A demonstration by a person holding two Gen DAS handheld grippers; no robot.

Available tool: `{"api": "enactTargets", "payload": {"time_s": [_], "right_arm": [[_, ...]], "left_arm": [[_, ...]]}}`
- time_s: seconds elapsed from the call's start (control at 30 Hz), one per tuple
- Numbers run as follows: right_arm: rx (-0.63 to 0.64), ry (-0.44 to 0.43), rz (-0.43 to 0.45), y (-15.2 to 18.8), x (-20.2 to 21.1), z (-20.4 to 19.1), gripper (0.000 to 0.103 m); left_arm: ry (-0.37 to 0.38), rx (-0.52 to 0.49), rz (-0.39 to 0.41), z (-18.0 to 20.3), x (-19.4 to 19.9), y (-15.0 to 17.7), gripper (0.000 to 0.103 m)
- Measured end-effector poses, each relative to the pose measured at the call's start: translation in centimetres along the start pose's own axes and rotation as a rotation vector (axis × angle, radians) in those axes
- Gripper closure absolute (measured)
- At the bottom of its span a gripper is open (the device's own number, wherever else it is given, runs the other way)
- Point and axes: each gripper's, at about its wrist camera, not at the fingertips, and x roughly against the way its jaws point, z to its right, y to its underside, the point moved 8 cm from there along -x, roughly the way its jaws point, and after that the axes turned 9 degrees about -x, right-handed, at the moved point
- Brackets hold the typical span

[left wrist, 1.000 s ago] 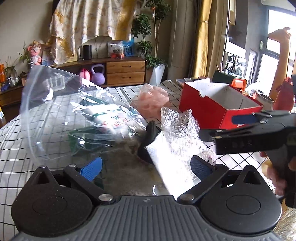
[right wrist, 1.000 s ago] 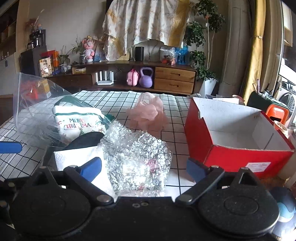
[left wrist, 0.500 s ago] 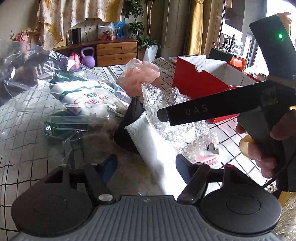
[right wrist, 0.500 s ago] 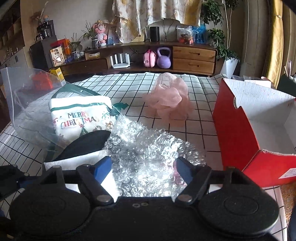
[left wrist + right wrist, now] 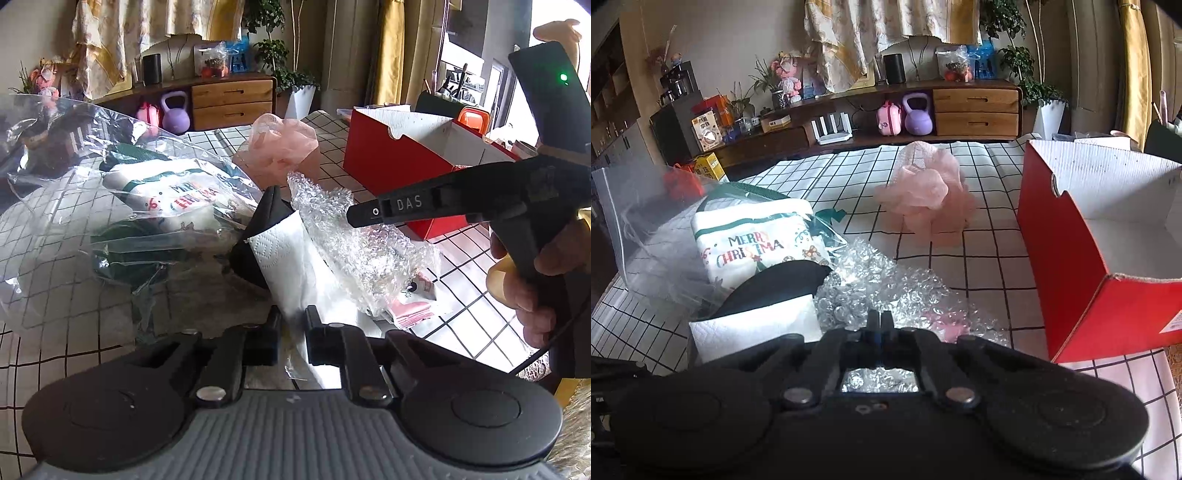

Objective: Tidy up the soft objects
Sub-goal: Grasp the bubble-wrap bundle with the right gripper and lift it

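While nearly together, left gripper jaws closing on clear bag; right gripper clamped on bubble wrap.

Red box, pink mesh pouf, blk-grid wht tablecloth.

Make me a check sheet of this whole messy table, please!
Surface: checked tablecloth, crowded.
Job's things: bubble wrap, paper towel, pink mesh puff, Christmas cloth in clear bag, black pad.
Clutter: red box, visible inside bare.
Grippers: left gripper closing, paper towel between; right gripper shut at bubble wrap, grip unclear.
Cables: black cable by right gripper's handle.
Surroundings: sideboard, purple kettlebell, plants.
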Motion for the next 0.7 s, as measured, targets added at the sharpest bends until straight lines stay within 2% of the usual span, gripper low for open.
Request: {"api": "enactTargets", "payload": {"time_s": [0.27,0.33,0.4,0.43,0.5,0.57,0.6,0.63,0.7], "right_arm": [[0.042,-0.008,0.0,0.3,2.7,0.4,0.103],[0.072,-0.006,-0.015,0.7,3.1,0.3,0.088],[0.11,0.013,-0.018,1.0,3.1,0.3,0.064],[0.119,0.014,-0.019,1.0,3.0,0.2,0.046],[0.112,0.007,-0.01,0.6,2.7,0.0,0.023],[0.092,-0.008,-0.006,-0.1,2.1,-0.3,0.021],[0.085,-0.017,-0.012,-0.4,1.6,-0.4,0.018],[0.078,-0.03,-0.023,-0.6,1.0,-0.5,0.01],[0.06,-0.046,-0.04,-0.8,-0.2,-0.6,0.007]], "left_arm": [[0.013,-0.005,0.035,0.3,1.4,-0.5,0.099],[0.016,-0.003,0.044,0.3,1.8,-0.6,0.099],[0.014,0.004,0.041,0.2,1.8,-0.5,0.099],[0.013,0.009,0.037,0.1,1.7,-0.5,0.099],[0.014,0.018,0.034,0.0,1.5,-0.5,0.099],[0.017,0.021,0.035,0.0,1.3,-0.5,0.099],[0.019,0.02,0.034,0.0,1.3,-0.5,0.099],[0.022,0.019,0.033,0.0,1.2,-0.5,0.099],[0.024,0.016,0.03,0.1,1.1,-0.3,0.099]]}}
